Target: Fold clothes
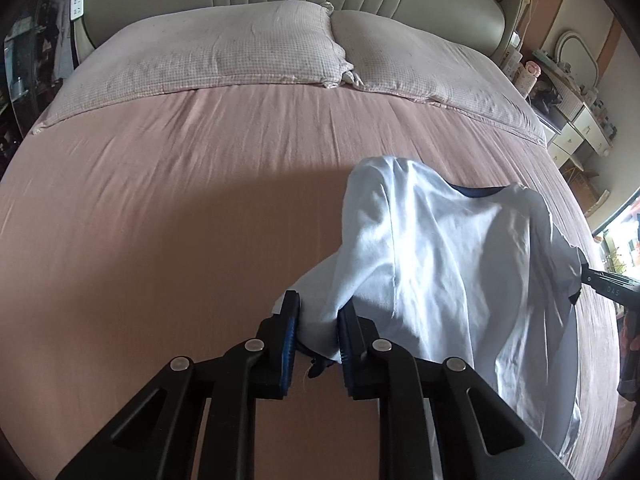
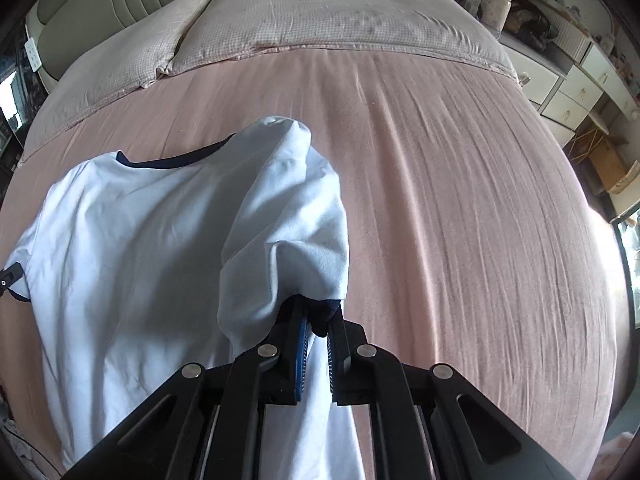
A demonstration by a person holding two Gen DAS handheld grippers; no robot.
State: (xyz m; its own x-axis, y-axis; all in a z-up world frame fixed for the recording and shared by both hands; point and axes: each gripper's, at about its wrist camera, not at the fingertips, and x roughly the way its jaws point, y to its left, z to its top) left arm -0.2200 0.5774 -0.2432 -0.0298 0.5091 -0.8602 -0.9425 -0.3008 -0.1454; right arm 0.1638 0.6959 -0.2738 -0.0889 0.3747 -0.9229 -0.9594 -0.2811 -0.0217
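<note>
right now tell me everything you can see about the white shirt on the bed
The white t-shirt looks like thin, soft cotton with navy trim at the collar and sleeve cuffs. It lies crumpled and partly lifted on the pink bedsheet, collar toward the pillows. The left hand-held gripper pinches one sleeve edge; the right hand-held gripper is shut on the other sleeve's navy cuff, tenting the fabric.

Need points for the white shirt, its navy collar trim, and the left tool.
white shirt (image 1: 440, 240), left wrist view, on the draped body fabric.
navy collar trim (image 2: 168, 163), right wrist view, on the dark neckline band.
left tool (image 1: 318, 332), left wrist view, between its fingertips.
</note>
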